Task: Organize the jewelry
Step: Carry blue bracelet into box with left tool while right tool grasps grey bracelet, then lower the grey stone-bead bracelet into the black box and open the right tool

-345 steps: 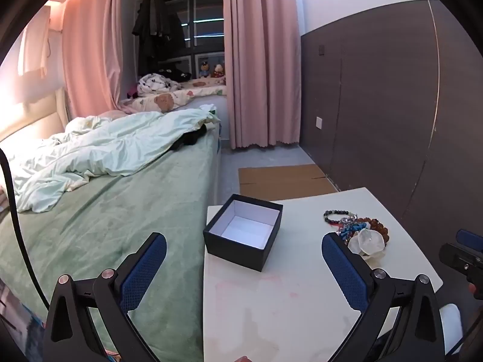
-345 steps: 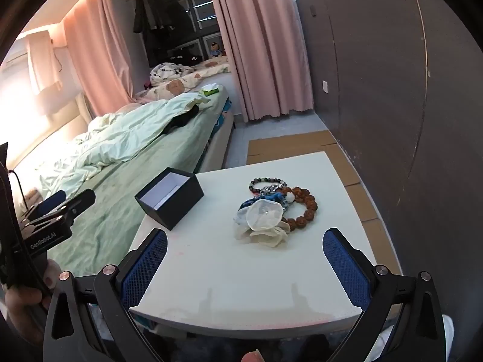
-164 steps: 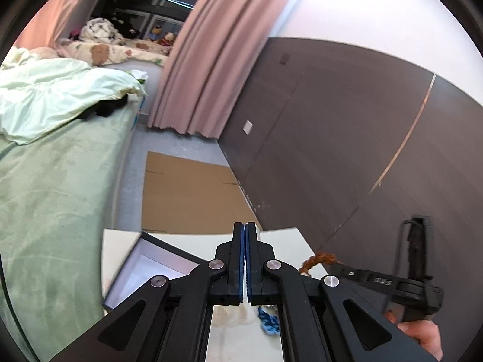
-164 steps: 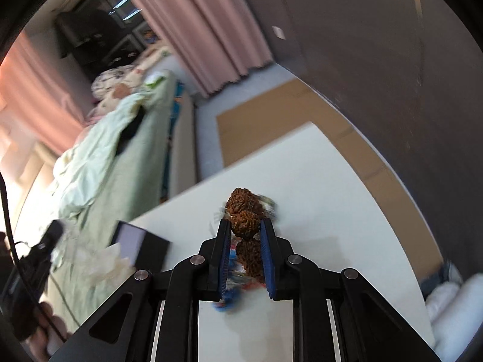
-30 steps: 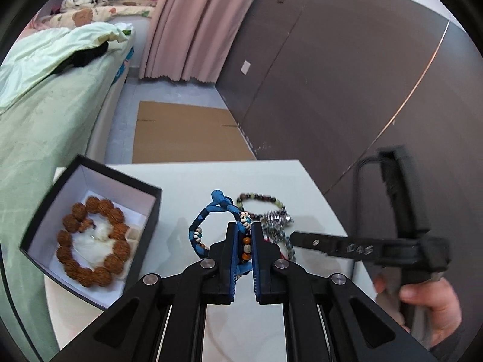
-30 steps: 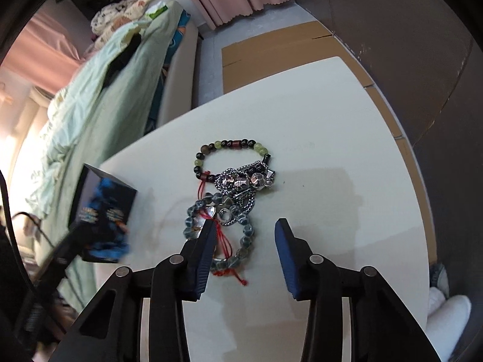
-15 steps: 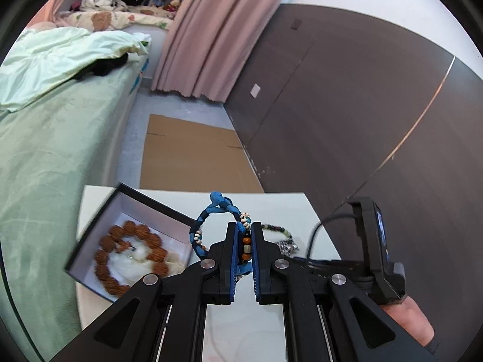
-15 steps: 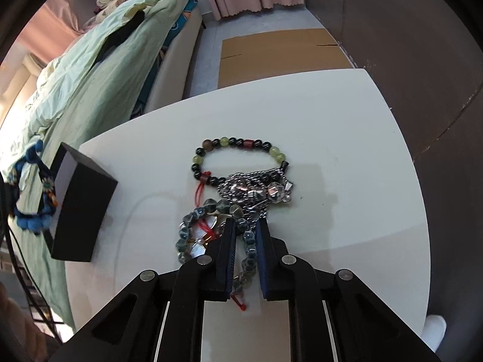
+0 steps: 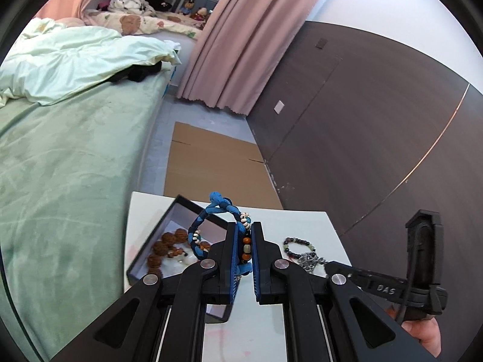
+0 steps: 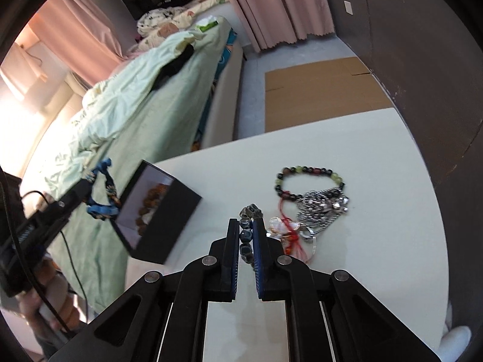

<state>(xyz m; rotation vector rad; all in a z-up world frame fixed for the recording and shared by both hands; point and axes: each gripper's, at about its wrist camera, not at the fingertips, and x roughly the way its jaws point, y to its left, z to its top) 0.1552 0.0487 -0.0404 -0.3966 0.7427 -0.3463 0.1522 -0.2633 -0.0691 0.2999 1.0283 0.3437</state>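
Observation:
My left gripper (image 9: 244, 235) is shut on a blue braided bracelet (image 9: 211, 208) and holds it above the near edge of the open black box (image 9: 181, 208). The box holds a brown bead bracelet (image 9: 164, 246) and a white flower piece. The box (image 10: 163, 220) also shows in the right wrist view, with the blue bracelet (image 10: 104, 193) beside it. My right gripper (image 10: 246, 229) is shut on a grey-blue bead bracelet (image 10: 245, 232), lifted slightly off the white table (image 10: 377, 256). A dark and green bead bracelet (image 10: 305, 175) and a silver chain piece (image 10: 323, 205) lie on the table.
A bed with a green cover (image 9: 60, 166) runs along the table's left side. Flattened cardboard (image 9: 211, 163) lies on the floor behind the table. A dark panelled wall (image 9: 362, 120) stands to the right. A red cord with a clear ring (image 10: 289, 226) lies by the chain.
My left gripper has carried the blue bracelet left and over the box. My right gripper has closed on the grey-blue bead bracelet and raised it from the pile.

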